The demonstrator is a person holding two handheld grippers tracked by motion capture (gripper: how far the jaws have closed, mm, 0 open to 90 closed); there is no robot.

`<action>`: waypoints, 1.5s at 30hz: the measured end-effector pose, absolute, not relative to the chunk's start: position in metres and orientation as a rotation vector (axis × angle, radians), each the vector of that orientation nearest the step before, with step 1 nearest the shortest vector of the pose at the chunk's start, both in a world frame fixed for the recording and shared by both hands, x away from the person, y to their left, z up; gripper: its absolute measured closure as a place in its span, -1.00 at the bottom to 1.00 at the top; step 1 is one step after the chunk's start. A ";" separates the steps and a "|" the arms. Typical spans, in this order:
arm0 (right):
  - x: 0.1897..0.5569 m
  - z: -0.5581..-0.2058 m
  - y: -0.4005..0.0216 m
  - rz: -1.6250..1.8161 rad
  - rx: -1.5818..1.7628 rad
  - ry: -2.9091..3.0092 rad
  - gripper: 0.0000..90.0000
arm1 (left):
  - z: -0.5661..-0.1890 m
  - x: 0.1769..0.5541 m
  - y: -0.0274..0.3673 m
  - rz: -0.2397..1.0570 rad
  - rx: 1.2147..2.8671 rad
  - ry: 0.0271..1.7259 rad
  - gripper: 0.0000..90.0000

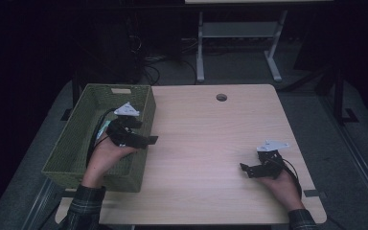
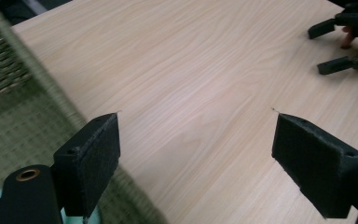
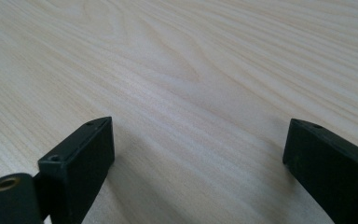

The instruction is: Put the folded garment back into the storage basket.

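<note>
A green woven basket [image 1: 76,122] stands on the left part of the light wooden table [image 1: 206,143]. My left gripper [image 1: 144,132] hovers over the basket's right rim, pointing right across the table. In the left gripper view it [image 2: 196,140] is open, with nothing between the jaws and the basket's rim [image 2: 37,70] at the left. My right gripper [image 1: 247,170] rests low near the front right of the table, pointing left. Its jaws [image 3: 198,149] stand wide open over bare wood. It also shows far off as the right gripper [image 2: 318,51].
A small pale teal object [image 1: 103,128] lies inside the basket under the left hand. A round cable hole [image 1: 221,97] sits near the table's far edge. Behind the table stand a white desk frame [image 1: 200,52] and loose cables on the floor.
</note>
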State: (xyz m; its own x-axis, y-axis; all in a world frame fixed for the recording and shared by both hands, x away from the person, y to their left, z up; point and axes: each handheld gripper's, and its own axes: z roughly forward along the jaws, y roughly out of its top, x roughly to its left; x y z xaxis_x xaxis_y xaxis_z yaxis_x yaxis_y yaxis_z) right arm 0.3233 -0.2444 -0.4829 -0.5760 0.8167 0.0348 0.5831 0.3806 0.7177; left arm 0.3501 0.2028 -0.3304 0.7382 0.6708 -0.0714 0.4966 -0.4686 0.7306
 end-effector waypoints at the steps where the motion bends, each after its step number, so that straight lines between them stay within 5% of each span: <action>1: 0.323 -0.483 -0.244 1.007 1.225 2.320 -0.82 | -0.332 0.350 0.199 0.290 2.165 0.857 -0.68; 45: 0.323 -0.483 -0.244 1.006 1.225 2.320 -0.82 | -0.410 0.335 0.090 0.284 2.286 0.671 -0.69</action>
State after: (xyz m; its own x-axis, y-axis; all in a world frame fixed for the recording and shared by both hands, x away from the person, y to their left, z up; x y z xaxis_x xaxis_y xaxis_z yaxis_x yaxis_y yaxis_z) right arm 0.3233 -0.2444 -0.4829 -0.5757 0.8170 0.0344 0.5834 0.3809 0.7173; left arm 0.3349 0.0900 -0.4105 0.8398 0.5428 0.0070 0.3825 -0.6010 0.7018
